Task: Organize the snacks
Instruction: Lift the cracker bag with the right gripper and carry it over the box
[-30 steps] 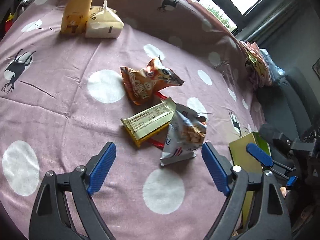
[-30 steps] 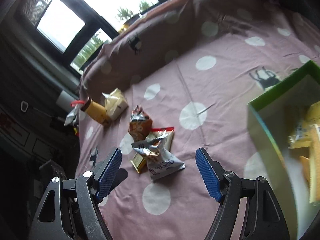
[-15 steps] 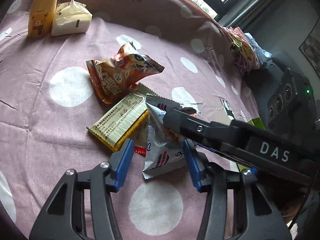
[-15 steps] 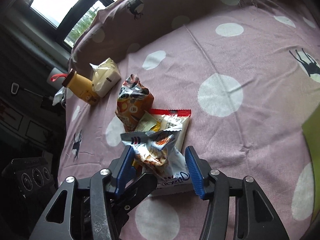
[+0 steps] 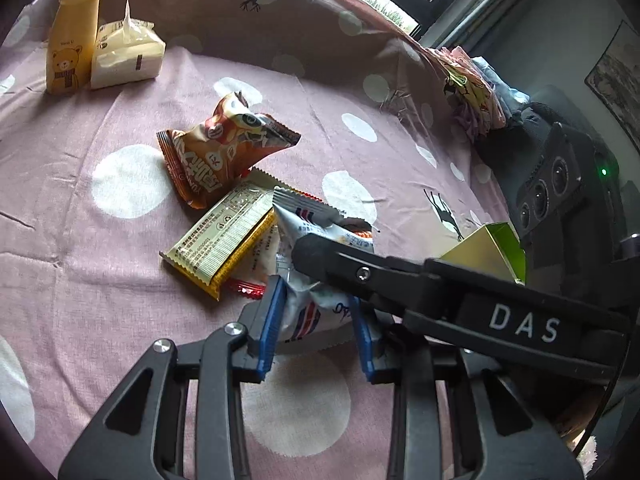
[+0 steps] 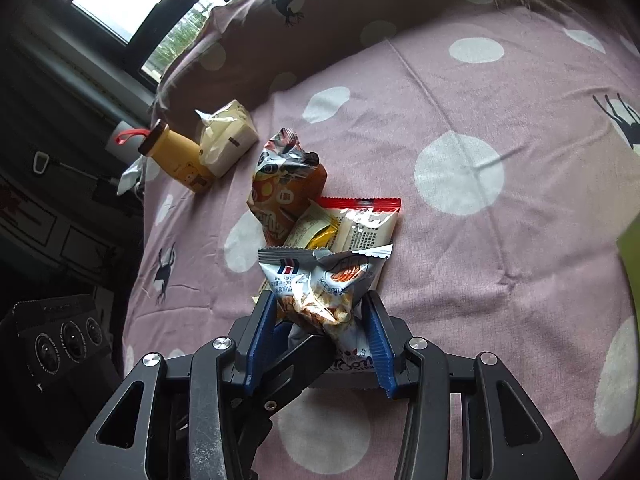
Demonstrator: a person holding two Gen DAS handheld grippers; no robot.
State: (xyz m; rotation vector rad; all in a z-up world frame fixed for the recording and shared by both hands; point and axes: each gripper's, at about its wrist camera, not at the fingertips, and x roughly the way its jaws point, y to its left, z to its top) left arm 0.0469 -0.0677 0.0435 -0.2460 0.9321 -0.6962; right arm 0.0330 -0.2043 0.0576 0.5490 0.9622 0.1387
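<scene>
A white-and-silver snack bag [image 5: 308, 312] lies at the near end of a small pile on the pink dotted cloth; it also shows in the right wrist view [image 6: 320, 292]. My left gripper [image 5: 316, 320] is shut on its lower part. My right gripper [image 6: 318, 332] is shut on the same bag from the other side, and its black finger [image 5: 360, 272] crosses the left wrist view. A yellow bar [image 5: 224, 240], an orange bag [image 5: 216, 152] and a red-edged packet [image 6: 368, 224] lie just beyond.
A yellow bear bottle [image 5: 70, 44] and a cream wrapped bun [image 5: 124, 56] stand at the far left of the cloth. A green box [image 5: 492, 252] sits at the right edge. Crumpled wrappers [image 5: 472, 88] lie at the back right. A black camera unit [image 5: 556, 188] stands right.
Both grippers moved in from wide open and closed on the white snack bag from opposite sides. The bag now stands pinched between the two pairs of fingers.
</scene>
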